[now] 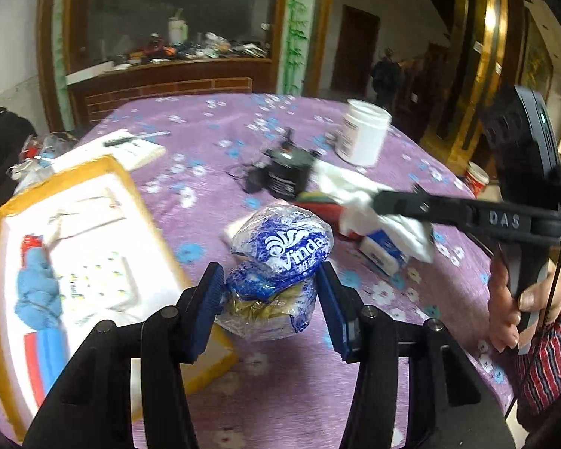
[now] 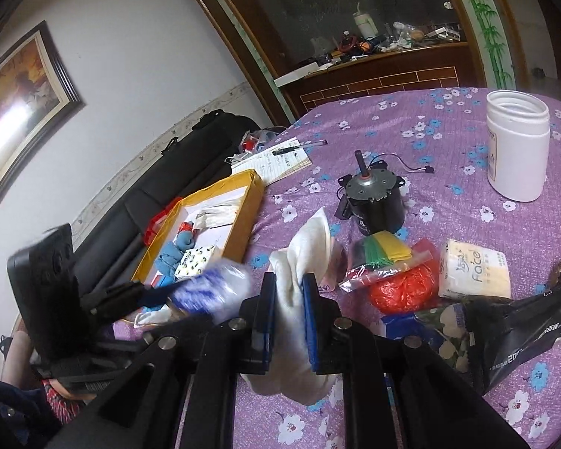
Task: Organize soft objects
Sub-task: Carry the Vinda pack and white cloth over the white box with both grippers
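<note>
My left gripper (image 1: 269, 292) is shut on a blue and white Vinda tissue pack (image 1: 280, 258) and holds it above the purple tablecloth, beside the yellow-rimmed box (image 1: 131, 187). The pack shows blurred in the right wrist view (image 2: 217, 292). My right gripper (image 2: 288, 310) is shut on a white cloth (image 2: 299, 262) that hangs through its jaws; the cloth also shows in the left wrist view (image 1: 359, 194). The box (image 2: 243, 220) holds a blue cloth (image 2: 175, 250) and a spotted tissue pack (image 2: 196, 260).
On the flowered table (image 2: 448, 138) lie a Face tissue pack (image 2: 475, 269), a red bag bundle (image 2: 400, 284), a black snack packet (image 2: 516, 321), a small motor (image 2: 374, 198), a white jar (image 2: 516, 146) and a notepad with pen (image 2: 276, 161). A black sofa (image 2: 161, 187) stands behind.
</note>
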{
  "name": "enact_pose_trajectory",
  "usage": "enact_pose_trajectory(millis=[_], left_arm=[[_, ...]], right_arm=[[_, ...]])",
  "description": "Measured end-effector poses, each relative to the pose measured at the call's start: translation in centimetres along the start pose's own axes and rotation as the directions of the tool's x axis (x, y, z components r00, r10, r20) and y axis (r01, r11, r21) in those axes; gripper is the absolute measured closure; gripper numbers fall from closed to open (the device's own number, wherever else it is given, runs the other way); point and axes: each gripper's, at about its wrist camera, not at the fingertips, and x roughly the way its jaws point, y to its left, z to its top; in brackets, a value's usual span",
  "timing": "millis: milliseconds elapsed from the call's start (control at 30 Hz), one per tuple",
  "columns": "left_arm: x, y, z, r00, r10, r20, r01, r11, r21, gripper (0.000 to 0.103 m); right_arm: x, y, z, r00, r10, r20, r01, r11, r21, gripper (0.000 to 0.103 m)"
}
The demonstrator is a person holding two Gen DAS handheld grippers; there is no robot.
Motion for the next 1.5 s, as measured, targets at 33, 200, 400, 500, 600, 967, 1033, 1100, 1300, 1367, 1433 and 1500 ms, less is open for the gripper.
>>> enact_pose_trajectory(millis=[33, 200, 400, 500, 600, 967, 1033, 1100, 1300, 1367, 1433, 1500], left_arm=[[-0.3, 0.6, 0.2, 1.000, 0.009, 0.009, -0.009, 1.000, -0.010, 0.053], [-1.5, 3.7, 0.6, 0.998, 0.059, 0.039, -0.056, 0.996, -0.067, 0.053], [-2.6, 7.6, 0.5, 0.992, 0.114, 0.052, -0.106, 0.984, -0.142, 0.053], [-3.2, 8.7, 0.5, 0.990, 0.125, 0.064, -0.113, 0.981, -0.159, 0.053], [-3.7, 9.5, 0.4, 0.988, 0.133, 0.074, -0.119, 0.978, -0.173, 0.053], [-5.2, 15.1, 0.0, 0.980, 0.185, 0.075, -0.160, 0.952, -0.260, 0.053], [-5.3, 16.5, 0.1, 0.978, 0.198, 0.067, -0.173, 0.945, -0.277, 0.053], [-5.3, 17.5, 0.3, 0.975, 0.210, 0.065, -0.184, 0.942, -0.280, 0.053], [-4.5, 20.3, 0.8, 0.972, 0.231, 0.043, -0.209, 0.933, -0.294, 0.053], [-3.8, 21.3, 1.0, 0.971, 0.237, 0.027, -0.219, 0.929, -0.299, 0.053], [-3.0, 22.1, 1.1, 0.972, 0.236, 0.010, -0.222, 0.926, -0.306, 0.053], [-1.9, 23.0, 1.2, 0.972, 0.233, -0.014, -0.225, 0.922, -0.315, 0.053]], right_arm=[[-0.1, 0.0, 0.0, 1.000, 0.001, 0.003, -0.001, 1.000, -0.001, 0.089], [-0.2, 0.2, 0.0, 1.000, 0.008, 0.012, -0.008, 1.000, -0.005, 0.089], [-0.3, 0.5, 0.1, 1.000, 0.020, 0.023, -0.020, 1.000, 0.002, 0.089], [-0.2, 0.9, 0.2, 0.999, 0.031, 0.019, -0.032, 0.999, 0.010, 0.089], [0.0, 1.6, 0.3, 0.999, 0.037, 0.018, -0.037, 0.999, 0.010, 0.089], [3.5, 7.5, 2.6, 0.993, 0.116, -0.005, -0.116, 0.993, 0.007, 0.090], [4.8, 8.9, 3.2, 0.992, 0.129, -0.015, -0.129, 0.992, -0.004, 0.090], [6.1, 10.2, 3.7, 0.990, 0.141, -0.024, -0.141, 0.990, -0.014, 0.090], [10.5, 12.9, 5.7, 0.987, 0.152, -0.056, -0.154, 0.988, -0.017, 0.090], [11.7, 13.3, 6.1, 0.987, 0.149, -0.064, -0.150, 0.988, -0.020, 0.090], [13.2, 13.7, 6.4, 0.987, 0.143, -0.078, -0.145, 0.989, -0.020, 0.090], [15.0, 14.1, 6.7, 0.986, 0.136, -0.098, -0.138, 0.990, -0.017, 0.090]])
